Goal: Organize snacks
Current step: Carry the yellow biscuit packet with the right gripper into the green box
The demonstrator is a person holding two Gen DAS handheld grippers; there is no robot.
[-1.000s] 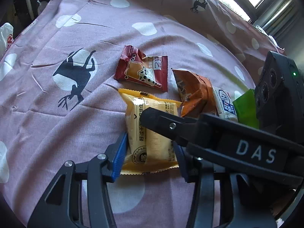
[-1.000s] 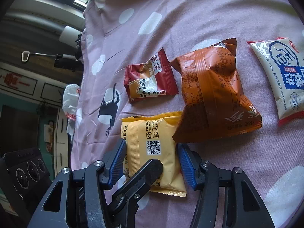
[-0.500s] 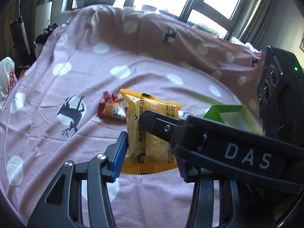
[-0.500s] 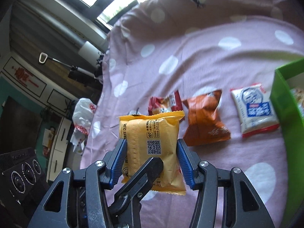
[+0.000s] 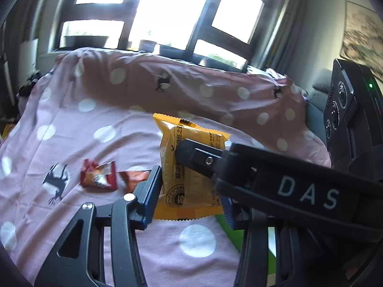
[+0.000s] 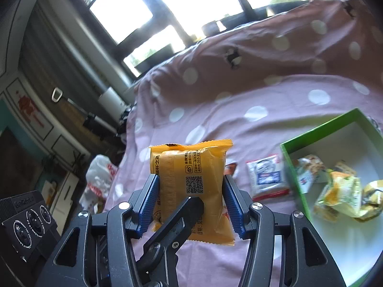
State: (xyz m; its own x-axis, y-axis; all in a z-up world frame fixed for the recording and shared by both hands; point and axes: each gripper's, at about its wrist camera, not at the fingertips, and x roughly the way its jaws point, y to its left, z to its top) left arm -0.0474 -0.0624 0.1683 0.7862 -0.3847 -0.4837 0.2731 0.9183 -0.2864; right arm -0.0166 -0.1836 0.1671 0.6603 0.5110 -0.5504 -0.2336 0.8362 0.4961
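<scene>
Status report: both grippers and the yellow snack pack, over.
Left gripper and right gripper both shut on yellow snack pack, lifted off bedspread. Green box to the right, nothing between.

Count: 1 yellow pkt in the air; 3 pkts on the pink sheet – 1 dark red, 1 orange-brown, 1 white/blue. 1 green box w/ approx. 3 wrapped snacks inside, blurred, exact no. unclear. 2 grippers: left, right.
</scene>
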